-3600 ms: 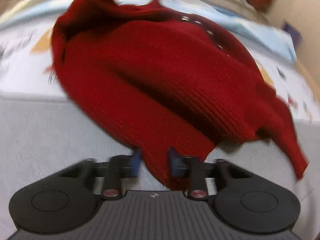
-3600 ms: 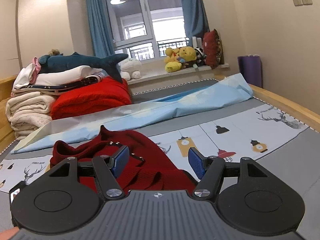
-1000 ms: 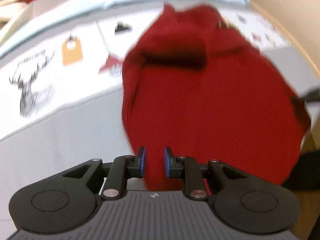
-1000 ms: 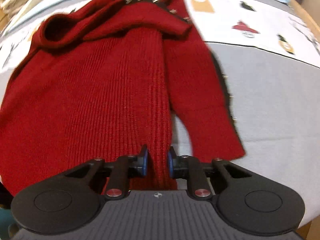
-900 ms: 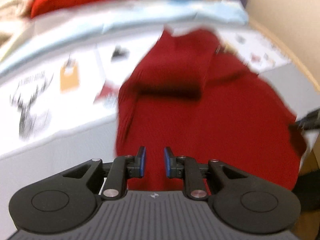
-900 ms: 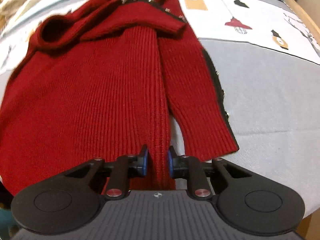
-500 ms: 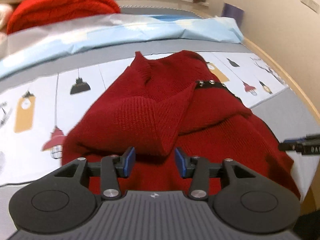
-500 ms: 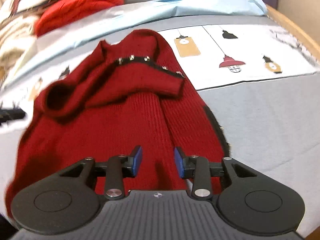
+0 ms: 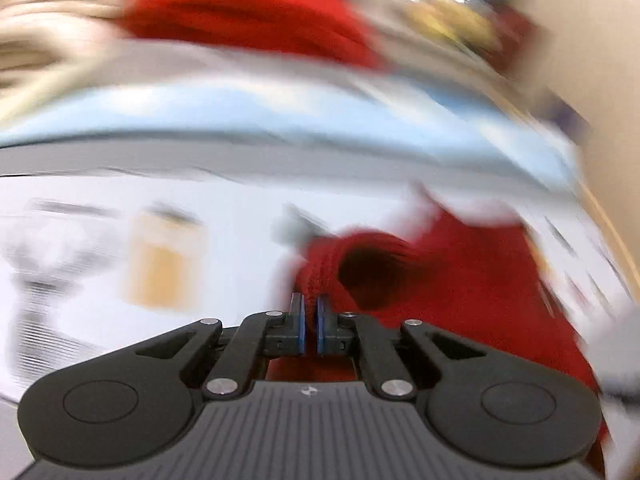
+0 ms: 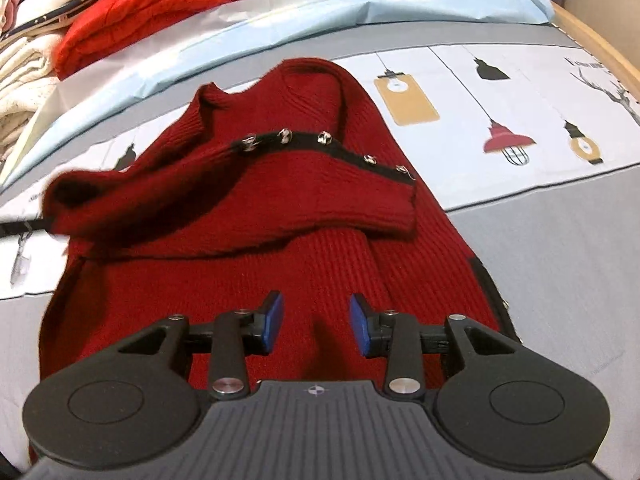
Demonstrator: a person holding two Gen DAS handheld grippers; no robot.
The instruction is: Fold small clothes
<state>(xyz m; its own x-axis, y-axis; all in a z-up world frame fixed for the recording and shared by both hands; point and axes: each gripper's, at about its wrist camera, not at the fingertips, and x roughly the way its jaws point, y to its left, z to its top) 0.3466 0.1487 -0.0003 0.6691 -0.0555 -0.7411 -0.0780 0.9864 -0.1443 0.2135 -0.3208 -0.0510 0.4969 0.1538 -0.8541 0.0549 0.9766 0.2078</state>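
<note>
Nearest to us, our right gripper (image 10: 316, 322) hangs over the lower body of the red sweater (image 10: 280, 248); its blue pads stand apart with nothing pinched between them, having just spread a little wider. Our left gripper (image 9: 311, 322) looks clenched, its pads drawn together after closing within the last moment. The view from it is badly smeared, so we cannot tell whether any knit is caught between them, though they sit right at the open cuff of the left sleeve (image 9: 372, 276).

The sweater lies flat on the patterned bedsheet (image 10: 520, 120), collar pointing away from us. The sleeve with the black studded strip (image 10: 324, 138) is already laid across the chest, and the other sleeve is brought inward too, its cuff bunched at the sweater's left edge. We judge the sleeve stage nearly done; that cuff wants tidying, and the fold of hem up to collar is left.

Farther off, a pale blue sheet (image 10: 360, 4) crosses the bed, and behind it rests a stack of folded things, a red blanket (image 10: 152, 4) among them.
</note>
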